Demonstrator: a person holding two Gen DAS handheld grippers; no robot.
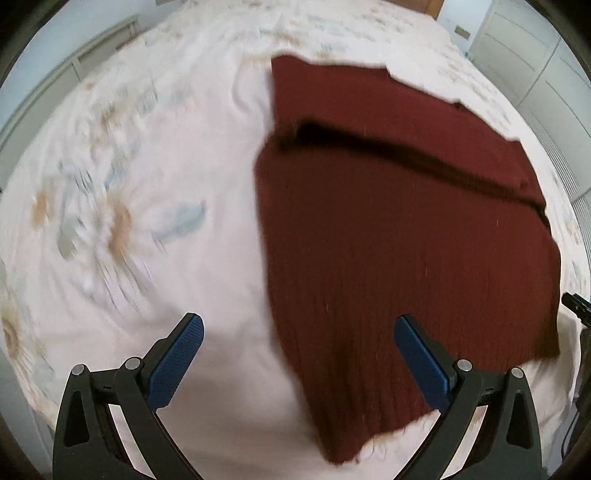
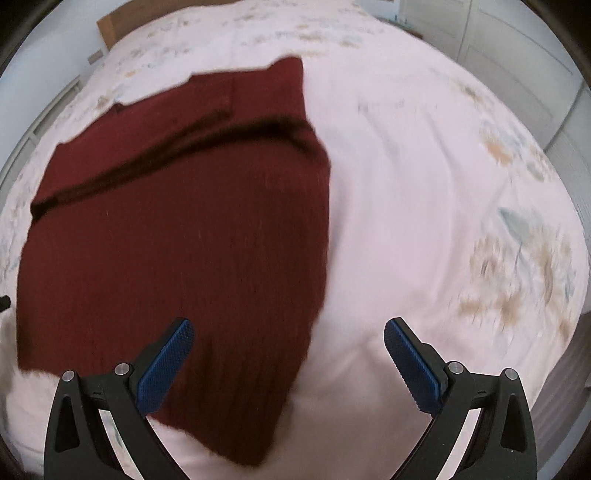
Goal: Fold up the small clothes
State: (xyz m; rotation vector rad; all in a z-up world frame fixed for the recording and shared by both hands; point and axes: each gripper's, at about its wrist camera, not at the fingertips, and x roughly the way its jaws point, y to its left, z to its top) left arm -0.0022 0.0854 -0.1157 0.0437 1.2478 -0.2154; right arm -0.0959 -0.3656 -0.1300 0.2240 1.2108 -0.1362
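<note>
A dark red ribbed knit garment [image 1: 399, 236] lies flat on the bed, with a folded layer across its far part. In the right wrist view the garment [image 2: 177, 240] fills the left half. My left gripper [image 1: 299, 332] is open and empty, above the garment's near left edge. My right gripper [image 2: 288, 336] is open and empty, above the garment's near right edge. Both views are blurred by motion.
The bed is covered by a pale pink sheet with a faint flower print [image 1: 122, 221], also seen in the right wrist view [image 2: 424, 206]. White cabinets [image 1: 535, 62] stand beyond the bed. A wooden headboard [image 2: 122, 22] shows at the far end.
</note>
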